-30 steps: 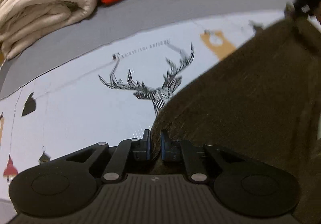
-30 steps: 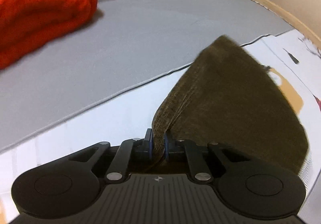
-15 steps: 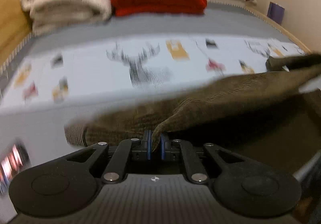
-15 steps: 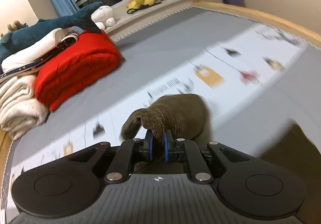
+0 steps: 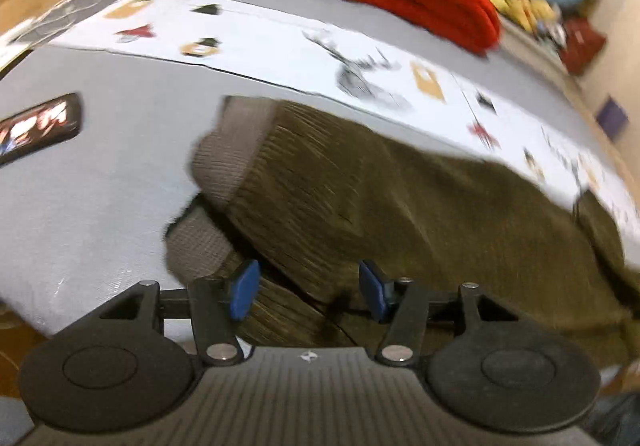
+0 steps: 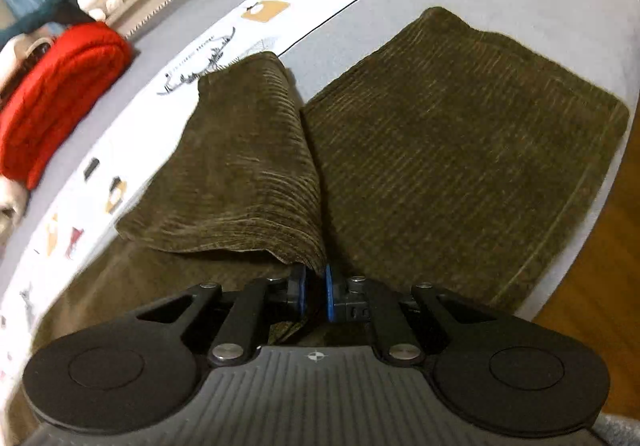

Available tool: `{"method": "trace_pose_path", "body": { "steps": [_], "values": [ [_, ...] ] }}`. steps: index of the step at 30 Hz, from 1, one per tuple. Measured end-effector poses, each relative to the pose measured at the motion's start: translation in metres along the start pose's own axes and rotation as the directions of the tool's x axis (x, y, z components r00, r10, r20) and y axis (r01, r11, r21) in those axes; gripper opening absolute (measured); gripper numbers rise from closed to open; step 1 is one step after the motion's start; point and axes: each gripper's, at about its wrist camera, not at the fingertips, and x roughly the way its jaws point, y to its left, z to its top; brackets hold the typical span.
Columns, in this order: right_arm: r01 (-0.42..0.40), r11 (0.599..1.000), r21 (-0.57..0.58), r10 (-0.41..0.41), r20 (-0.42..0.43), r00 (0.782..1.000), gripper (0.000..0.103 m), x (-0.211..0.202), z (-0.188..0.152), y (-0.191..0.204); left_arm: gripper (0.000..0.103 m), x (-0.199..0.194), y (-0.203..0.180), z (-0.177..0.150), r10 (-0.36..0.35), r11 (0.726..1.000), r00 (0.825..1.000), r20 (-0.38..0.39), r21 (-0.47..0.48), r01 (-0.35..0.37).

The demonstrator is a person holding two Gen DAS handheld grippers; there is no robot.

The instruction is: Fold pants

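Left hand-held gripper point(image 5: 307, 291) spread apart over the ribbed cuffs, right hand-held gripper point(image 6: 315, 288) clamped on a raised fold of the olive corduroy pants point(image 6: 460, 150), pants lying on a grey bed point(image 5: 100, 186), printed white runner point(image 5: 280, 46) beyond, folded red blanket point(image 6: 56, 94) farther back

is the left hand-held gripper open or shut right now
Open. The left hand-held gripper has its blue pads spread wide apart over the brown corduroy pants, gripping nothing.
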Motion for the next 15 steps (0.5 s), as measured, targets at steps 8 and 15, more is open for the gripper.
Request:
{"method": "trace_pose_path", "body": {
  "steps": [8, 15],
  "values": [
    [-0.163, 0.986, -0.019, 0.164, 0.111, 0.98, 0.009, -0.033, 0.0, -0.015, 0.079, 0.0, 0.033, 0.025, 0.043, 0.965, 0.997, 0.066, -0.261, -0.025],
    [0.057, 0.984, -0.167, -0.038, 0.115, 0.993, 0.011, -0.046, -0.003, -0.009, 0.029, 0.024, 0.01, 0.038, 0.2, 0.97, 0.976, 0.083, -0.156, -0.186]
  ]
}}
